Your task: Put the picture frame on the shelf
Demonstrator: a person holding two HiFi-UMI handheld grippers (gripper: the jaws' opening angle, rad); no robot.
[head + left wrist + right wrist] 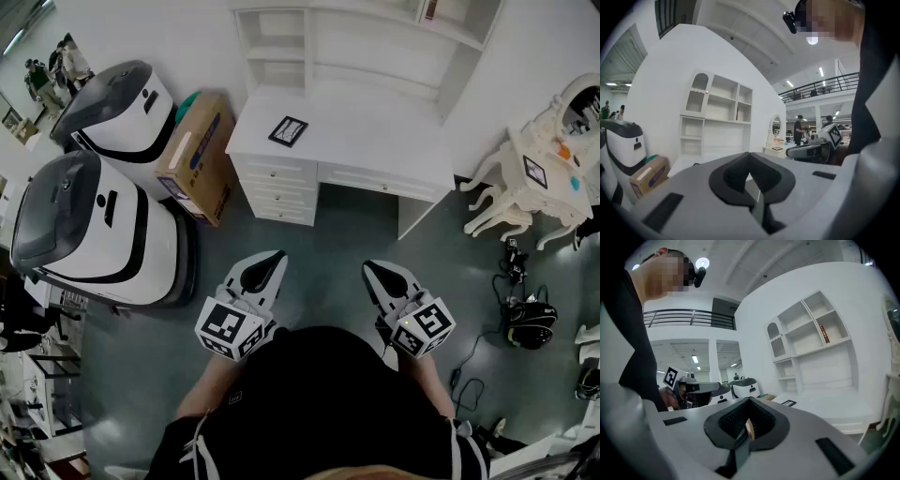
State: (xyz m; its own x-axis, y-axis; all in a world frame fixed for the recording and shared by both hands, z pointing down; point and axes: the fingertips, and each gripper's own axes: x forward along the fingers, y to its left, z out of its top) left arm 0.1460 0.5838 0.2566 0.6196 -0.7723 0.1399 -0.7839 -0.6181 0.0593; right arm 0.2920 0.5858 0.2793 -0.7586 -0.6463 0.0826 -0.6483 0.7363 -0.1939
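The picture frame [288,130] is laid flat on the top of the white desk [375,141], below the shelf [366,42] compartments. The left gripper [269,260] and the right gripper [375,270] are held side by side above the grey floor [337,234], well apart from the desk and pointed toward it. Both pairs of jaws are closed together, with nothing gripped between them

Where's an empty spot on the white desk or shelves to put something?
The desk top is bare from the picture frame rightward to its far edge. The small shelves above the frame look empty. It's crowded left of the desk: a cardboard box and two white machines.
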